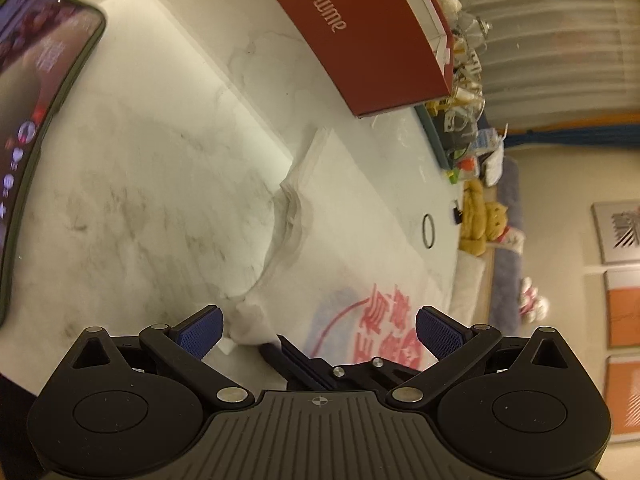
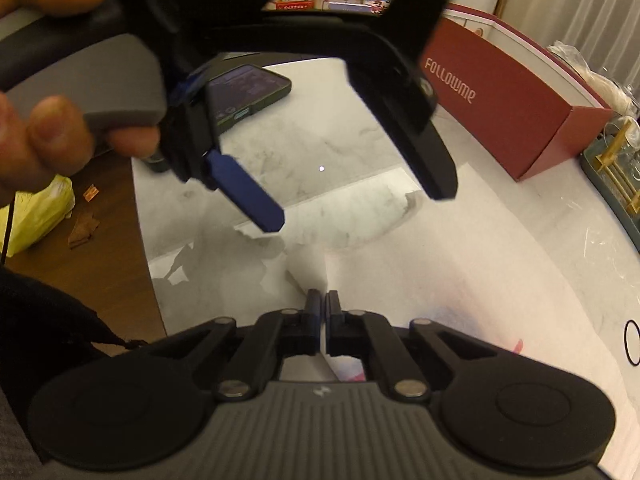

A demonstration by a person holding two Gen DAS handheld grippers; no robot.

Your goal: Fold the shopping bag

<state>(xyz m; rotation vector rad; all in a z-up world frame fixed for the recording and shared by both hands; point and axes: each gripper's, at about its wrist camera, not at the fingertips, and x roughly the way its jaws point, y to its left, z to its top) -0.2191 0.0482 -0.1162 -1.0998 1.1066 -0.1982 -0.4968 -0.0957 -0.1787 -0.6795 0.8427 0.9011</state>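
Note:
A thin white plastic shopping bag (image 1: 344, 216) with red and blue print lies flat on the marble table (image 1: 140, 184). My left gripper (image 1: 318, 330) is open, just above the bag's handle end. The tips of my right gripper show between its fingers, shut on the bag. In the right wrist view my right gripper (image 2: 323, 304) is shut on the bag (image 2: 460, 264) near its handle. The left gripper (image 2: 360, 208) hangs open above the table just ahead of it.
A red "Followme" box (image 1: 368, 36) stands at the table's far side, also in the right wrist view (image 2: 508, 112). A phone (image 1: 36, 112) lies on the table. A black hair tie (image 1: 428, 231) lies by the table edge. A tray of glassware (image 2: 616, 168) stands at the right.

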